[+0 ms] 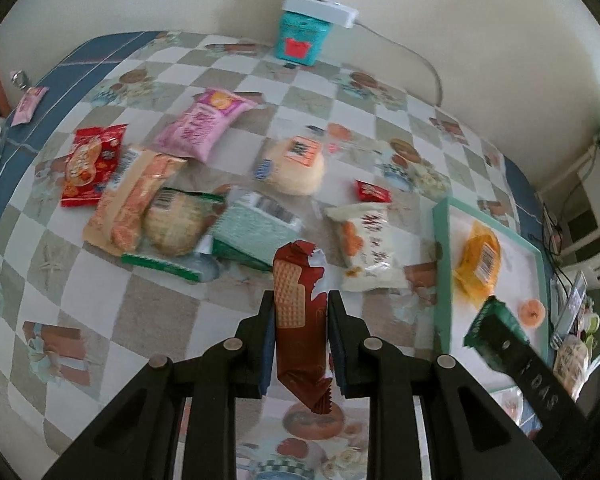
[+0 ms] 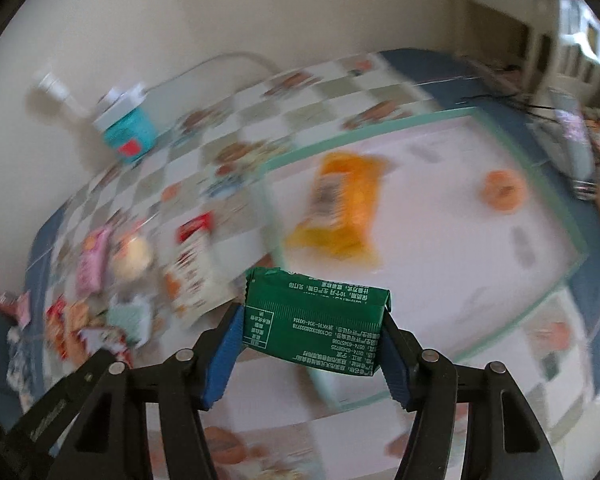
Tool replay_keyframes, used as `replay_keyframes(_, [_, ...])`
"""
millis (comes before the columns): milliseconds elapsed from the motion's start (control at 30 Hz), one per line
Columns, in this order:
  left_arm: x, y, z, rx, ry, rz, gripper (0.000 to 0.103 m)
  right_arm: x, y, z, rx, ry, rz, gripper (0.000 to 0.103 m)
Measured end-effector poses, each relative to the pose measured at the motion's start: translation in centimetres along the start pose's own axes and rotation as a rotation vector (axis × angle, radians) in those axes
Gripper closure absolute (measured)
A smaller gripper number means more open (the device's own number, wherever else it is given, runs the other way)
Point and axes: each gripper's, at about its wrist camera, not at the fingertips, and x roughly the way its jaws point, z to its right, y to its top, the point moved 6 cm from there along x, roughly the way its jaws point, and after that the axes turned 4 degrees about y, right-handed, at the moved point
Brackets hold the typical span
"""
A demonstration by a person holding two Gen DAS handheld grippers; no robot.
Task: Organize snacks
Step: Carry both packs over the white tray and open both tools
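Observation:
My left gripper (image 1: 300, 300) is shut on a brown wafer packet (image 1: 298, 316), which hangs upright above the checked tablecloth. My right gripper (image 2: 314, 312) is shut on a green snack packet (image 2: 314, 326), held crosswise over the near edge of the mint-rimmed tray (image 2: 576, 268). In the left wrist view that green packet (image 1: 496, 330) and the right gripper's finger show over the tray (image 1: 442, 256). In the tray lie an orange packet (image 2: 340, 208) and a small round orange snack (image 2: 502, 190). Several loose snack packets (image 1: 188, 184) lie on the cloth left of the tray.
A teal box (image 1: 300, 36) with a white power strip (image 1: 324, 4) on it stands by the wall at the back. The table's blue border (image 1: 40, 92) runs along the left. Clutter and cables (image 1: 572, 320) lie beyond the tray on the right.

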Motion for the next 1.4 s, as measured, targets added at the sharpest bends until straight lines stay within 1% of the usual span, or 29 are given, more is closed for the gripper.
replay_keyframes(133, [-0.4,-0.4,2.7,0.058,-0.015,0.017,0.078,-0.7,1.3,3.7,0.088,-0.062,0.032,0.037])
replay_keyframes(333, [-0.3,-1.5,8.2,0.165,-0.093,0.001,0.078,-1.6,2.2,9.6,0.214,-0.16,0.059,0.037])
replay_keyframes(500, [0.2,-2.4,12.2,0.236,-0.14,-0.027,0.078,-1.9,2.6,13.1,0.297,-0.181,0.057,0.037])
replay_keyframes(600, [0.5,-2.8,14.4,0.28,-0.159,-0.028,0.078,-2.0,2.8,14.2,0.321,-0.199,0.066,0.037])
replay_keyframes(767, [1.3,-3.7,17.6,0.349,-0.208,-0.049,0.078,-1.8,3.5,15.6,0.341,-0.214,0.084,0.037])
replay_keyframes(933, [2.7,-4.8,19.7,0.419,-0.213,-0.076,0.078,-0.6,3.5,16.0,0.344,-0.222,0.056,0.037])
replay_keyframes(1033, [3.4,-5.4,20.4,0.432,-0.232,-0.11,0.078,0.5,3.2,16.0,0.342,-0.224,0.021,0.037])
replay_keyframes(1167, [4.2,-5.9,20.8,0.468,-0.212,-0.115,0.078,1.4,3.0,16.0,0.334,-0.22,-0.007,0.036])
replay_keyframes(1267, [4.3,-6.0,20.9,0.477,-0.212,-0.12,0.077,1.8,2.8,15.9,0.33,-0.215,-0.021,0.036])
replay_keyframes(1300, [4.2,-6.0,20.9,0.476,-0.219,-0.119,0.076,1.9,2.8,15.8,0.33,-0.214,-0.024,0.035])
replay_keyframes(1333, [4.2,-6.1,20.9,0.475,-0.227,-0.123,0.07,1.9,2.7,15.8,0.331,-0.213,-0.028,0.035])
replay_keyframes(1367, [4.2,-6.1,20.9,0.477,-0.223,-0.129,0.066,2.0,2.7,15.8,0.331,-0.216,-0.031,0.035])
replay_keyframes(1400, [4.3,-6.1,20.8,0.479,-0.211,-0.131,0.057,2.0,2.7,15.9,0.336,-0.216,-0.032,0.035])
